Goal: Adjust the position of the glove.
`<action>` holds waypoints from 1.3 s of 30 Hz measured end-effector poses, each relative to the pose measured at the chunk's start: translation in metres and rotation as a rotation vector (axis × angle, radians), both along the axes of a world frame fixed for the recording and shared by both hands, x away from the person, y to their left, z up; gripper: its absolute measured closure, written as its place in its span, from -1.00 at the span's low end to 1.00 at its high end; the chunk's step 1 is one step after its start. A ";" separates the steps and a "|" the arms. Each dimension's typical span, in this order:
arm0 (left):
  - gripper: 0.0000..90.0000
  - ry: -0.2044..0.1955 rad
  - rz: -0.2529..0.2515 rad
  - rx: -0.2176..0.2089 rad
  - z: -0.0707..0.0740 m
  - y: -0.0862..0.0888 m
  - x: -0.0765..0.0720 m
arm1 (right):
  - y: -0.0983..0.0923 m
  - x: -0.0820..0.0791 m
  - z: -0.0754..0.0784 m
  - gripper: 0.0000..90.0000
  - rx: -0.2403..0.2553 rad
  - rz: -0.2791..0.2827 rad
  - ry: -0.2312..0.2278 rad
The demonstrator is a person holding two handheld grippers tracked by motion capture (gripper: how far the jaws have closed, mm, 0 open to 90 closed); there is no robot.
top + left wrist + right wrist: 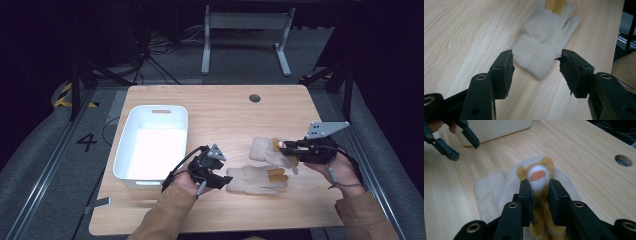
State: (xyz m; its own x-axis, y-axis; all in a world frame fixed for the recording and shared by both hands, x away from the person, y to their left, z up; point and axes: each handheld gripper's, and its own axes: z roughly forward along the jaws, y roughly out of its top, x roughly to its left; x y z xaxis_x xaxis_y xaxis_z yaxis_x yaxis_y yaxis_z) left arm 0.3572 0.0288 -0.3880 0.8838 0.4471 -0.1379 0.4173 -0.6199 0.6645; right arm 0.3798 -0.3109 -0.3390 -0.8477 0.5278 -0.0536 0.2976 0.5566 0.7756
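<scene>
Lifting advised slow: right gripper (540,202) clamped on far cream knit glove (267,150) at tan fingertip (537,176); left gripper (535,72) parted, empty, before near cream knit glove (544,47), lower centre of tabletop (225,107); white plastic bin (131,145) left.

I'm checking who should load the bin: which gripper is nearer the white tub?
Left. The left gripper sits just off the white tub's near right corner, open by a glove's cuff. The right gripper is farther right, shut on the other glove.
</scene>
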 end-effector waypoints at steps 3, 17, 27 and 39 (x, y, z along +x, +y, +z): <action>-0.01 0.000 0.004 -0.001 0.000 0.000 -0.001 | 0.009 -0.002 -0.002 0.63 0.003 0.036 0.014; -0.01 0.003 0.004 0.004 -0.001 0.001 -0.002 | 0.038 -0.008 -0.011 0.62 -0.023 0.136 0.057; -0.01 0.002 0.004 0.005 -0.001 0.000 -0.002 | 0.050 -0.010 -0.018 0.62 -0.011 0.191 0.103; -0.01 0.004 0.004 0.004 -0.001 0.001 -0.002 | 0.064 -0.012 -0.030 0.61 -0.018 0.235 0.135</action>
